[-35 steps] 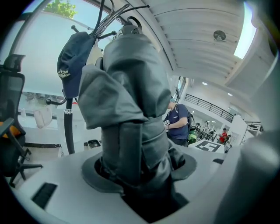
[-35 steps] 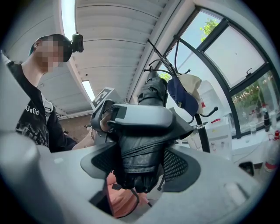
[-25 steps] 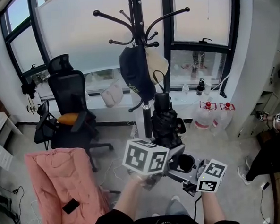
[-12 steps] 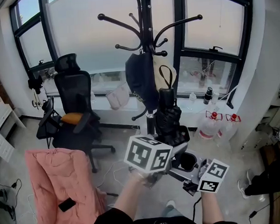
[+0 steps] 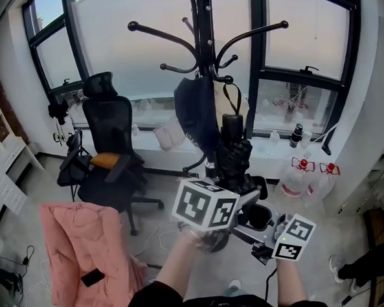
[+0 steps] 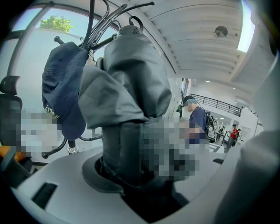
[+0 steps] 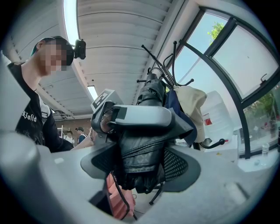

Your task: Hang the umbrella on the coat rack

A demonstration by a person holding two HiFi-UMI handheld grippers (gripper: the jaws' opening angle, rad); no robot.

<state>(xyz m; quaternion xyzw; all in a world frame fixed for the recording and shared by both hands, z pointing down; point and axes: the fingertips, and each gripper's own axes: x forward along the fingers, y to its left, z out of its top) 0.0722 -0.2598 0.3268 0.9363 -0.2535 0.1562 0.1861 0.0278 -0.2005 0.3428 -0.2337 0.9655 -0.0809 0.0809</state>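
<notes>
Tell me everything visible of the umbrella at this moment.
The umbrella is a compact black one, folded, with its fabric bunched in loose pleats. It stands roughly upright, handle end up, and a dark wrist loop rises from the top. The left gripper and right gripper both clamp its lower part. It is held close to the coat rack, beside a hanging dark cap. Whether the loop has caught a hook cannot be told.

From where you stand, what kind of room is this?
Most likely an office or a shared workroom. A black swivel desk chair stands by tall windows, a coat rack holds a cap, and large water jugs sit on the floor.
</notes>
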